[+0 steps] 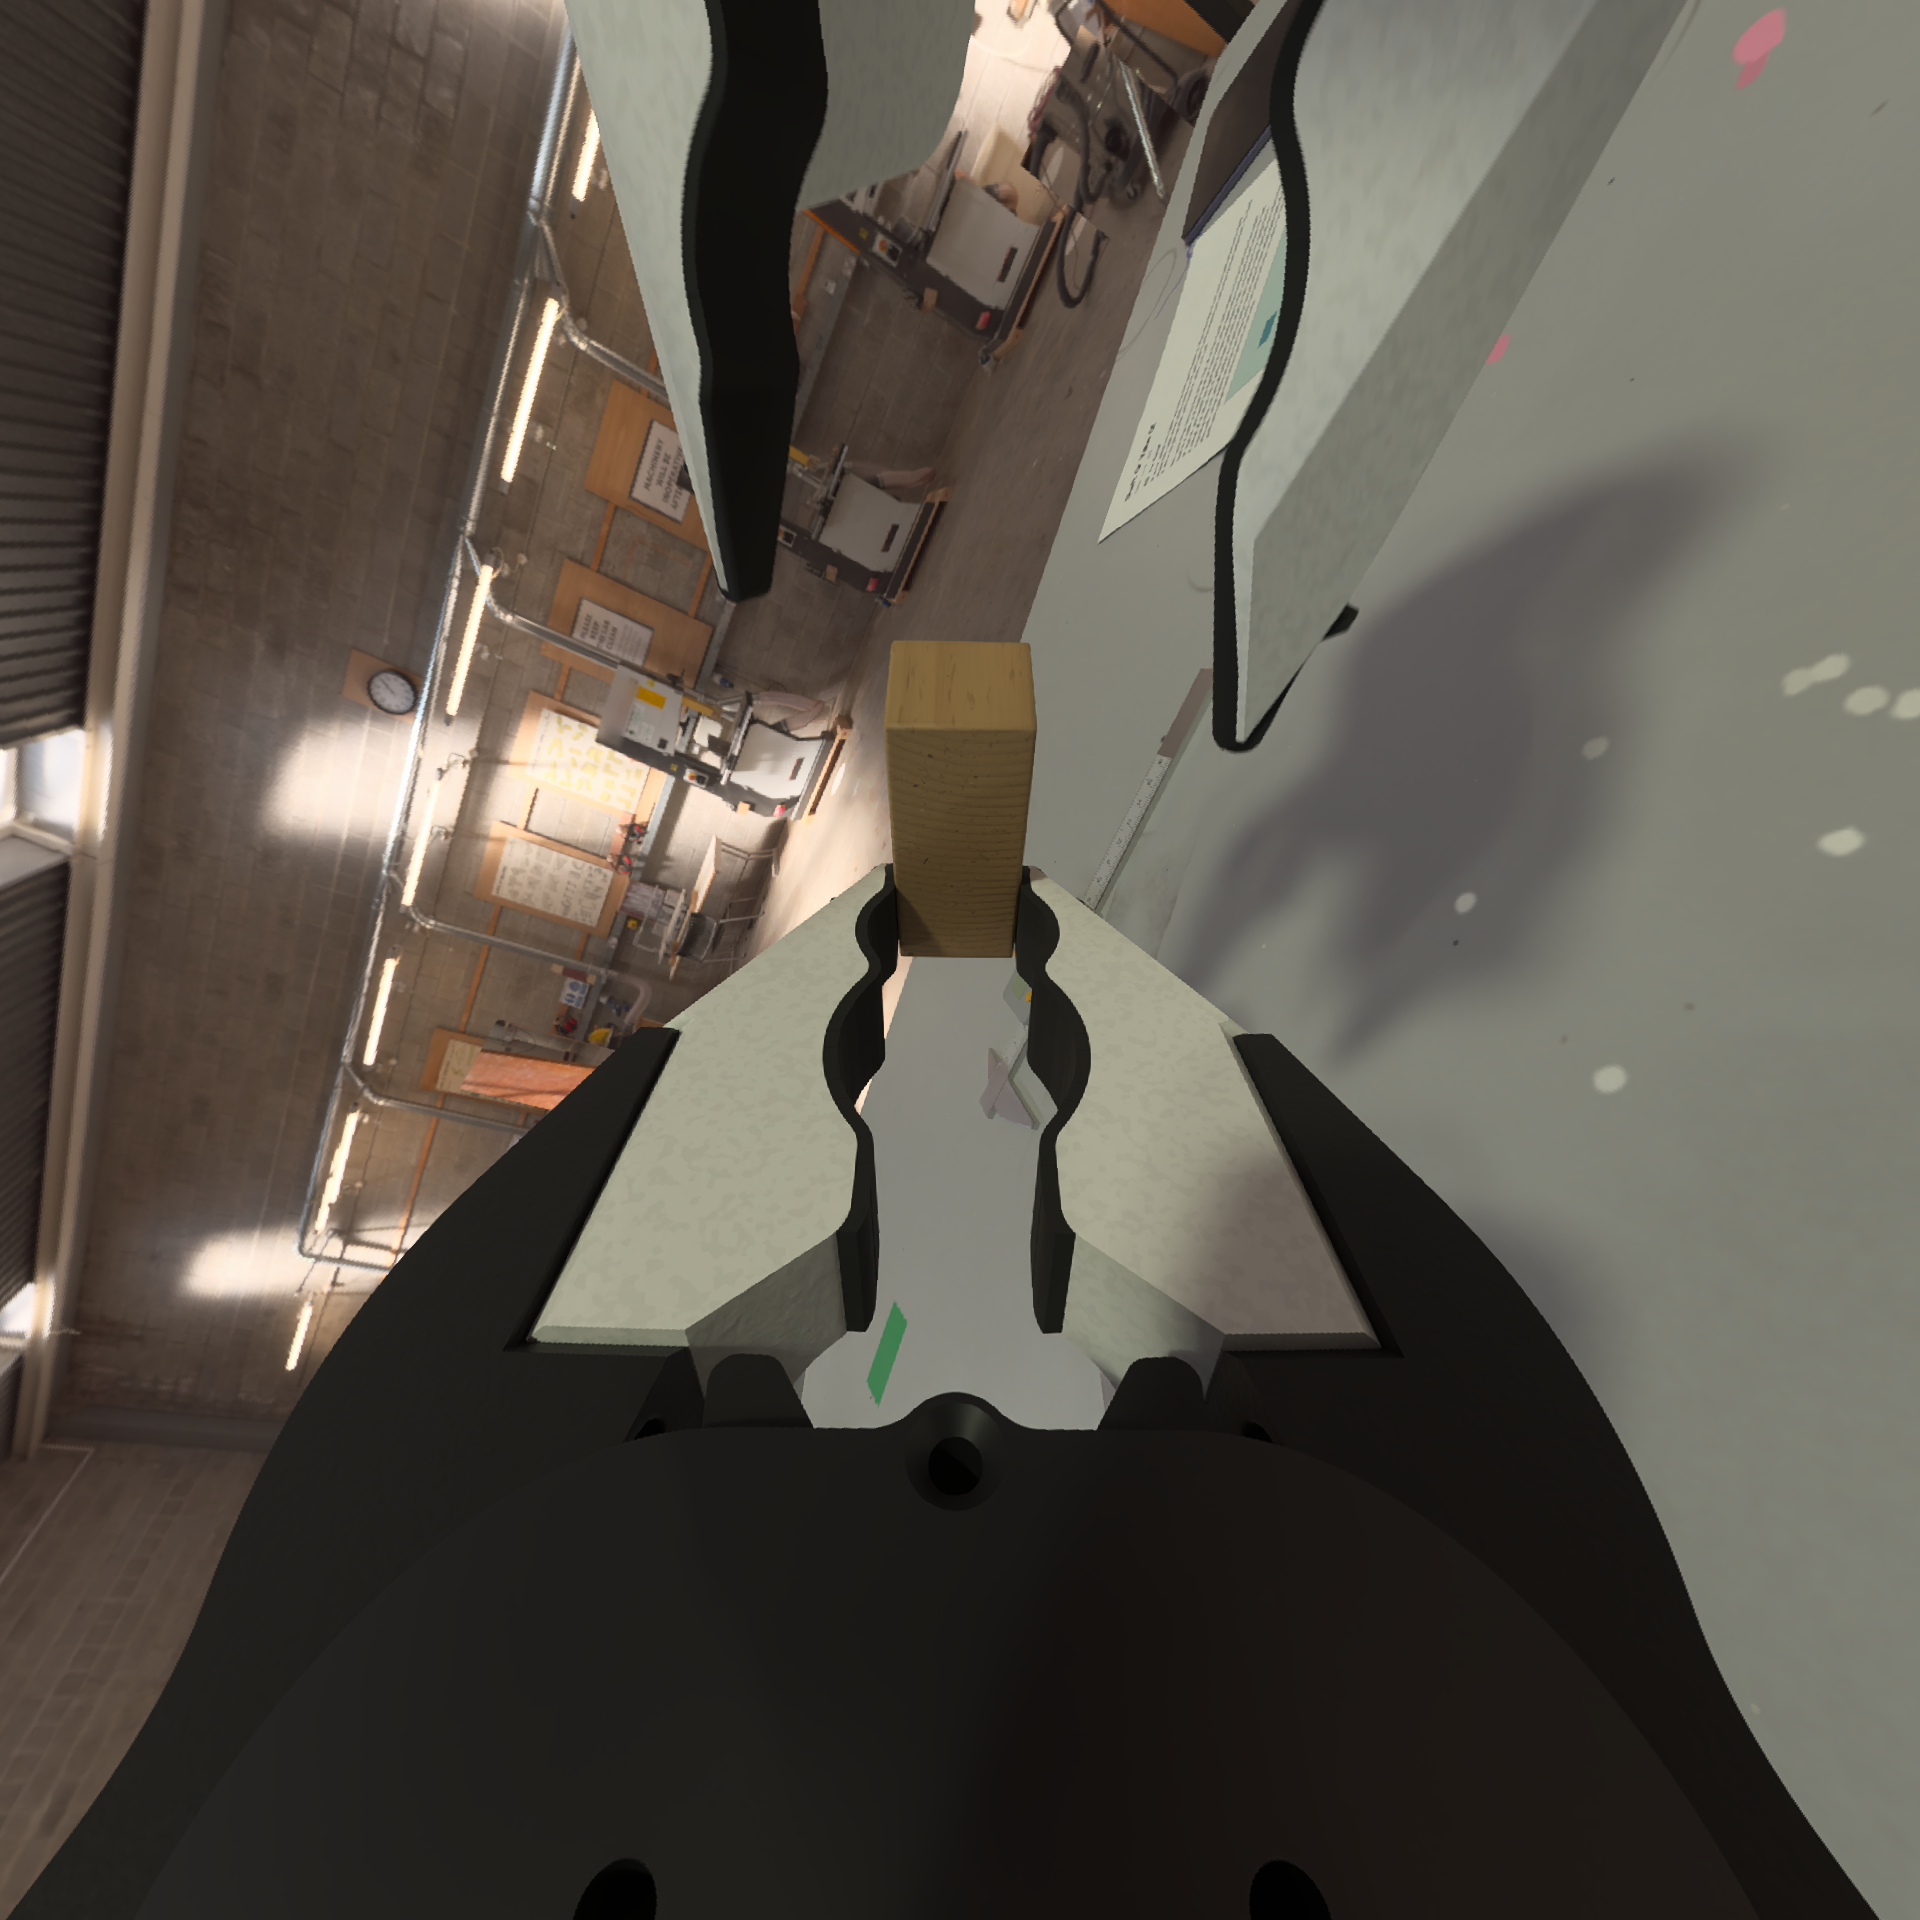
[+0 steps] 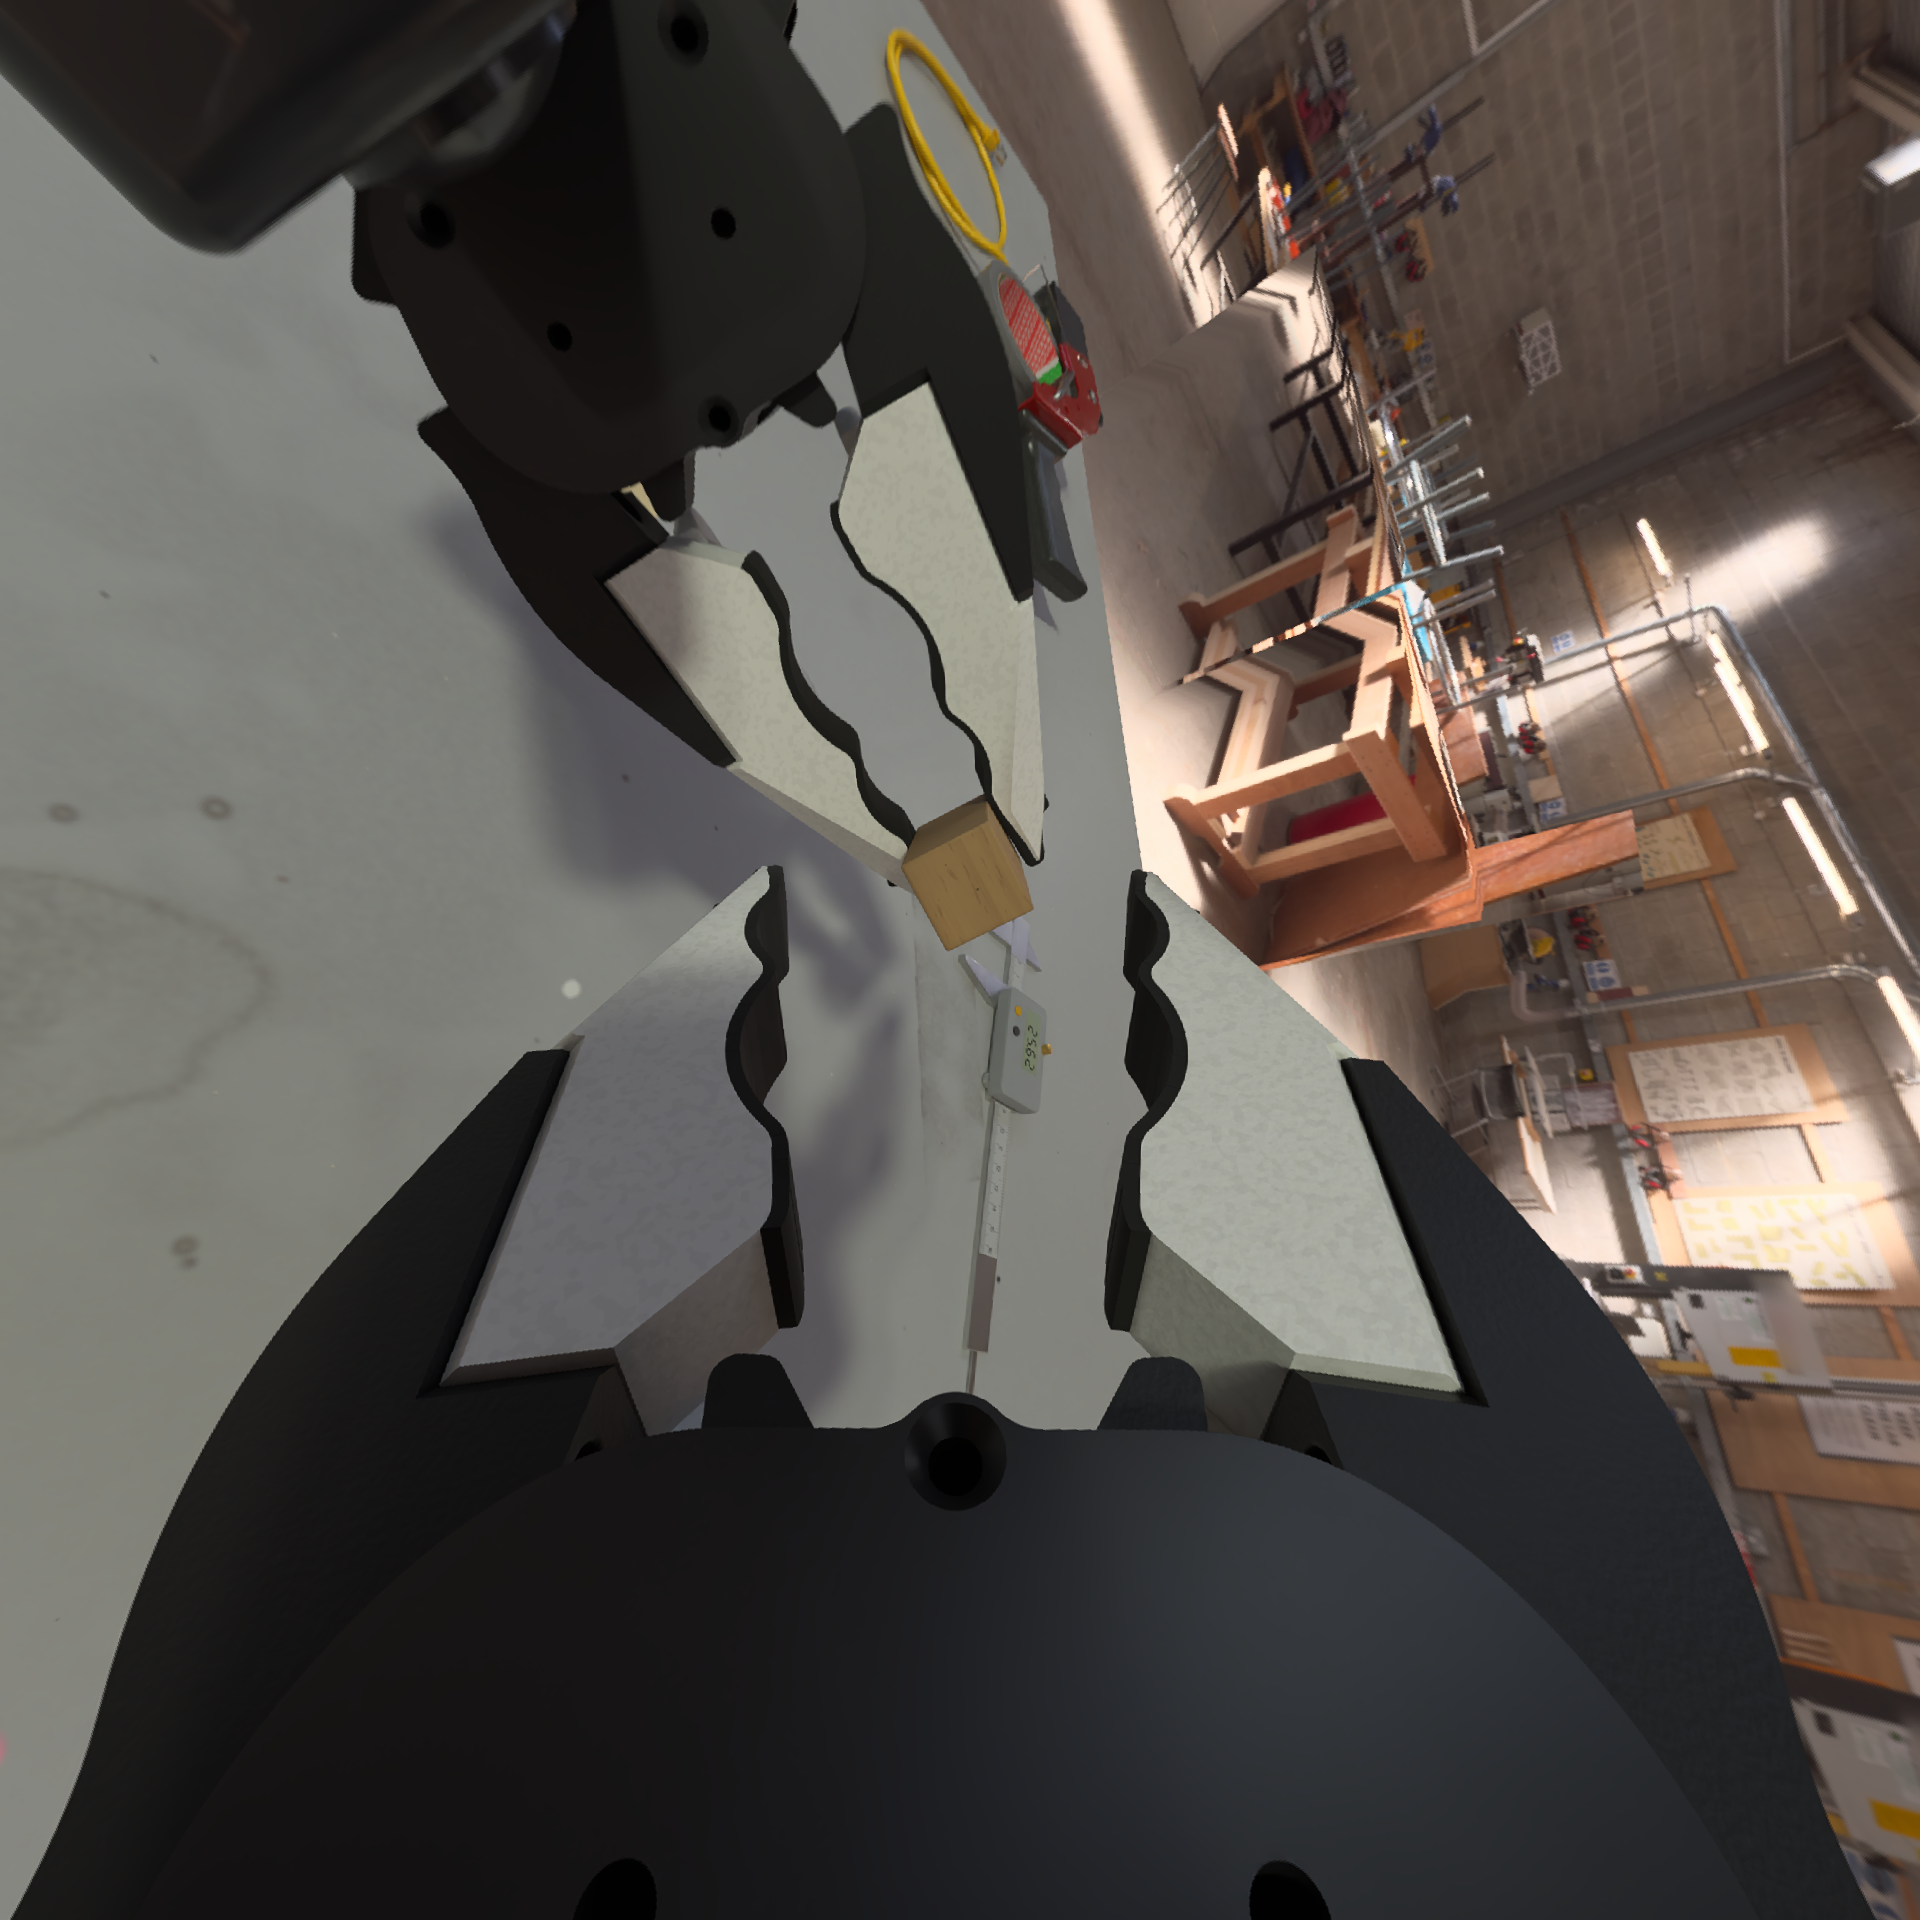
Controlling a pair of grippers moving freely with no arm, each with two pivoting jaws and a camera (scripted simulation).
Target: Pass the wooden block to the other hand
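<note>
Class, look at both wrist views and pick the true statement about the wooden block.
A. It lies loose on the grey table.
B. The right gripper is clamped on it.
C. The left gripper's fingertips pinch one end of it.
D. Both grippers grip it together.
C: the wooden block sits pinched at the tips of the left gripper, while the right gripper stands open, just short of it.

Two close wrist cameras face each other, sharing the wooden block point(image 1: 961, 800).
</note>
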